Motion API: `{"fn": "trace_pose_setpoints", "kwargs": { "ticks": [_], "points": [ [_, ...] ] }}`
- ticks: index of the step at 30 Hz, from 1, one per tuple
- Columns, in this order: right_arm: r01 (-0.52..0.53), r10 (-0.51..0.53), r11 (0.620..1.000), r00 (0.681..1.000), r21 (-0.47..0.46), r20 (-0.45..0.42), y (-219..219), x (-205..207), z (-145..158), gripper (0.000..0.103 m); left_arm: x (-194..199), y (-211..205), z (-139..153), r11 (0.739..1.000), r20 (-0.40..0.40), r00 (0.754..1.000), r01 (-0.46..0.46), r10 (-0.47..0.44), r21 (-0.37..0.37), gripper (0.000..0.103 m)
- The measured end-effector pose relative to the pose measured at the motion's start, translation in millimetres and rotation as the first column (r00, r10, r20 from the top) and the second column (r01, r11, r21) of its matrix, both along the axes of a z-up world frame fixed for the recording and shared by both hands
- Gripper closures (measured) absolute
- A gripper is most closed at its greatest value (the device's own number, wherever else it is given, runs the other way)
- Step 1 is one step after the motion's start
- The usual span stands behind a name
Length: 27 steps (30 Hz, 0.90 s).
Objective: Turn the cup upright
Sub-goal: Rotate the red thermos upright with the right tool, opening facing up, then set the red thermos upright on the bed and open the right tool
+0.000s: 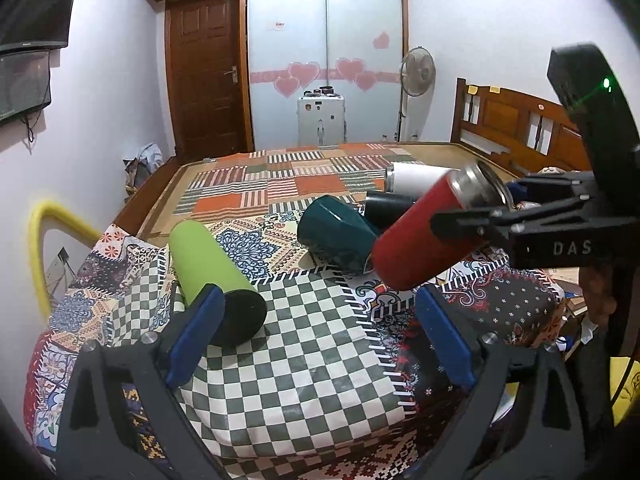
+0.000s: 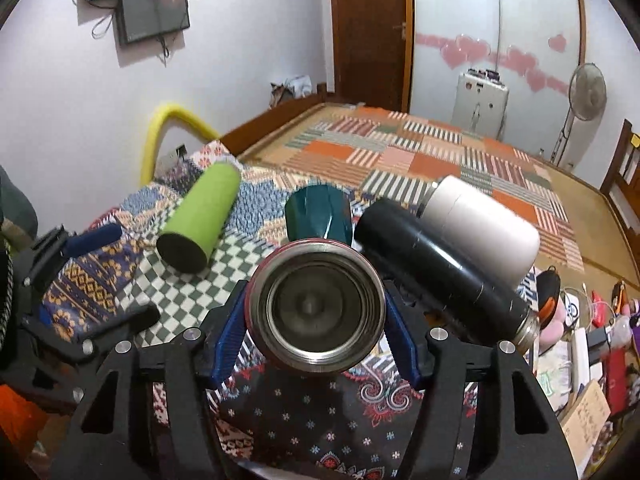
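A red steel cup (image 1: 424,232) is tilted and lifted off the patterned bedspread (image 1: 296,344), its open steel mouth up and to the right. My right gripper (image 2: 316,320) is shut on the red cup (image 2: 316,304), whose open mouth faces the right wrist camera. In the left wrist view the right gripper (image 1: 460,224) clamps the cup from the right. My left gripper (image 1: 320,328) is open and empty over the checked cloth, its left finger (image 1: 196,332) next to a lying green cup (image 1: 212,272).
A dark teal cup (image 1: 336,236), a black flask (image 2: 444,276) and a white flask (image 2: 480,224) lie on their sides on the bedspread behind the red cup. The green cup (image 2: 196,216) lies at the left. Cluttered items (image 2: 592,344) sit off the bed's right edge.
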State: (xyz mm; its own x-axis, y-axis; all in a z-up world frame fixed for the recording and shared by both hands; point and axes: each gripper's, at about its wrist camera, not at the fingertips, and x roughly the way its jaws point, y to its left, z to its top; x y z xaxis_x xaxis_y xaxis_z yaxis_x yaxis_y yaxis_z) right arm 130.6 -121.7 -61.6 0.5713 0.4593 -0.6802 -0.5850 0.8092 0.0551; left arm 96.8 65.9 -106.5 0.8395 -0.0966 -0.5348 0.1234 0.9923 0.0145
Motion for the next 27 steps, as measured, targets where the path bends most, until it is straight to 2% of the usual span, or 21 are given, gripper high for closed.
{"fn": "trace_pose_setpoints", "kwargs": {
  "ticks": [5, 9, 18, 27],
  "points": [
    [-0.009, 0.009, 1.000, 1.000, 0.018, 0.028, 0.7, -0.1, 7.0, 0.044, 3.8, -3.7, -2.7, 1.000, -0.004, 1.000, 0.005, -0.005, 0.007, 0.005],
    [-0.007, 0.007, 1.000, 0.999, -0.004, 0.045, 0.7, -2.9, 2.4, 0.044, 7.3, -2.2, -8.0, 1.000, -0.021, 1.000, 0.002, -0.002, -0.007, 0.005],
    [-0.020, 0.020, 1.000, 1.000, -0.012, -0.002, 6.8, 3.4, -18.2, 0.044, 12.2, -2.9, -21.1, 1.000, -0.059, 0.998, 0.010, -0.010, -0.010, 0.005],
    [-0.014, 0.015, 1.000, 0.999, -0.003, 0.050, 3.8, -8.5, -21.0, 0.044, 15.1, -7.0, -28.4, 1.000, -0.073, 0.997, 0.025, -0.026, -0.008, 0.005]
  ]
}}
